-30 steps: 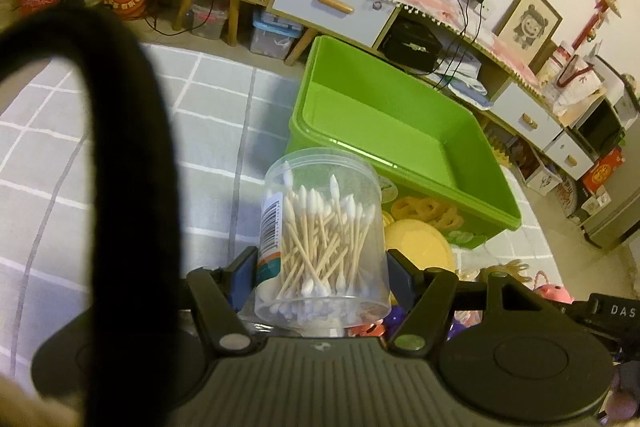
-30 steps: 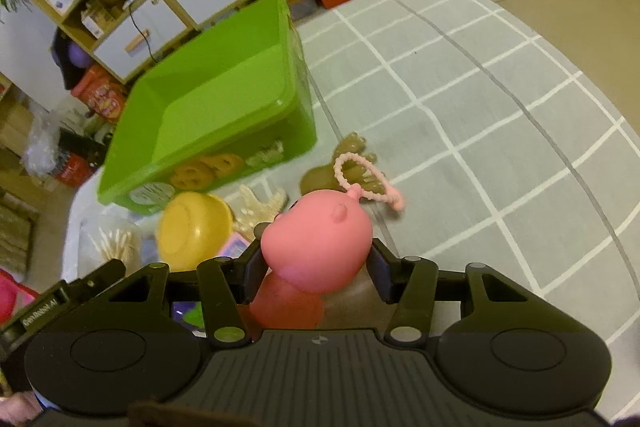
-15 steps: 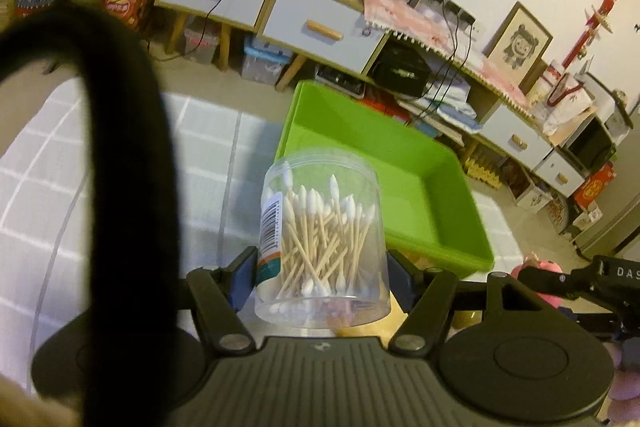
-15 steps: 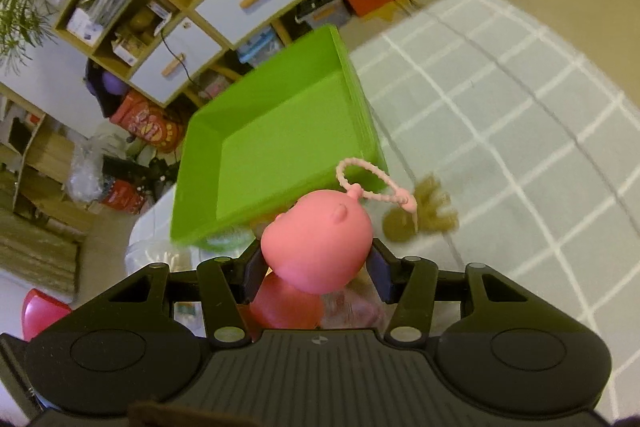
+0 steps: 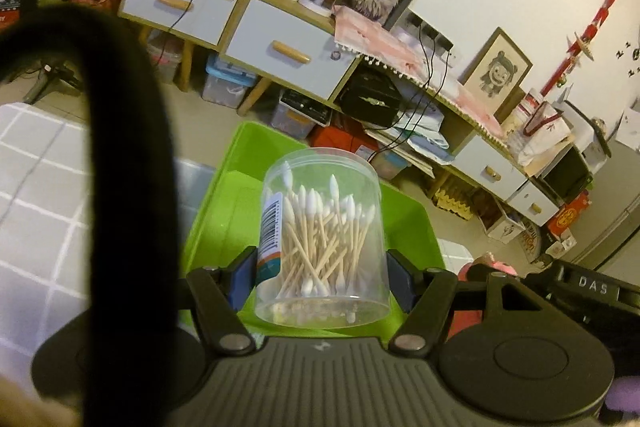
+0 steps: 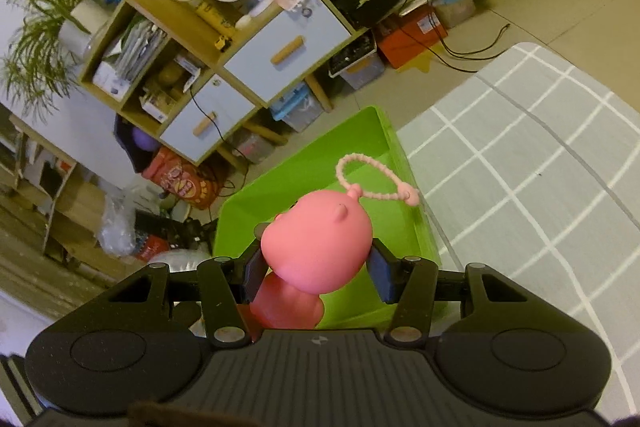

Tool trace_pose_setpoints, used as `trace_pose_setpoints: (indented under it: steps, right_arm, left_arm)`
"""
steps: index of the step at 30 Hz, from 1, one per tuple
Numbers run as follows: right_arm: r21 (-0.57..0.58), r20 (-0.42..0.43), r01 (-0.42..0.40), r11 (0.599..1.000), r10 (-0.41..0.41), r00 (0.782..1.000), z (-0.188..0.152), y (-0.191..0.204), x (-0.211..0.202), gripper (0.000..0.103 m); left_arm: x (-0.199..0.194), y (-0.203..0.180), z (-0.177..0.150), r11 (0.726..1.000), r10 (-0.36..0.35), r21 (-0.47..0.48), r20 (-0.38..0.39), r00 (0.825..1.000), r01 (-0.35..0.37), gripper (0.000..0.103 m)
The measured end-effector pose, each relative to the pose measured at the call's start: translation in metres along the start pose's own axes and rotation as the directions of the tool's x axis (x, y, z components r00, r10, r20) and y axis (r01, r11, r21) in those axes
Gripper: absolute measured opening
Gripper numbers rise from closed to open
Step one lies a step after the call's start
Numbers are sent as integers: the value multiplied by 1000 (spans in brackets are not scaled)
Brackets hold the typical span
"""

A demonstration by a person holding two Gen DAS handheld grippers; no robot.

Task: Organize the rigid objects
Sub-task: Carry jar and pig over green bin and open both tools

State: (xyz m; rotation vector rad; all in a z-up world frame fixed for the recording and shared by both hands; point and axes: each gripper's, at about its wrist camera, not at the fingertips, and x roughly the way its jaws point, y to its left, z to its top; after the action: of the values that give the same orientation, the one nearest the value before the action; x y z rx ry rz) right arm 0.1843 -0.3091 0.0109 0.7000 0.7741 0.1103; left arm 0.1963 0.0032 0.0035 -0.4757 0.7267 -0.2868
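Observation:
My left gripper (image 5: 322, 277) is shut on a clear round tub of cotton swabs (image 5: 322, 247), held upright over the near end of the green plastic bin (image 5: 216, 211). In the right wrist view, my right gripper (image 6: 316, 267) is shut on a pink pig toy (image 6: 316, 247) with a pink cord loop (image 6: 372, 183) on its head. That toy hangs above the same green bin (image 6: 304, 171), whose inside looks bare where it shows. The other gripper and a bit of the pink toy (image 5: 490, 263) appear at the right edge of the left wrist view.
The bin stands on a grey checked rug (image 6: 520, 167). Behind it runs a low wooden shelf unit with white drawers (image 5: 280, 47), fans, framed pictures and cables. Storage boxes (image 5: 228, 87) sit under the shelves. A thick black strap (image 5: 128, 155) crosses the left wrist view.
Both grippers have moved forward and up, from beside the bin to over it, each keeping its object. The floor toys near the bin have dropped out of view.

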Motion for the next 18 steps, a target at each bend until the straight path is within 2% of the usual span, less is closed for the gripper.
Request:
trace_pose_setpoints:
  steps: [5,11,12,13,14,18]
  right_arm:
    - [-54,-5,54,997,-54,999,-5,5,12,57]
    - [-59,-3,57,997,-58,998,-6,7,14,61]
    - [-56,0,53,997,-54,999,-6,7,13,70]
    - [-53,7,48,997,-48,999,-6,7,11,76]
    - [-54,16,44,998,-43,999,-6,8,9,83]
    - [-80,37,45,996,-42,998,-6,14,-4,83]
  left_arm:
    - [17,-1,-7,999,21,32,-5,1000,-21,40]
    - [20,1,-13,998,20,67,8,1000,-20,40]
    - [19,1,-14,997,25,71,11,1000,-26,44]
    - [18,0,-14,996,33,79,7,999,-34,56]
    - [16,-1,-15,995,39,88,5,999,-40,61]
    - [5,-7,-18,988,39,148,1,999,-39,63]
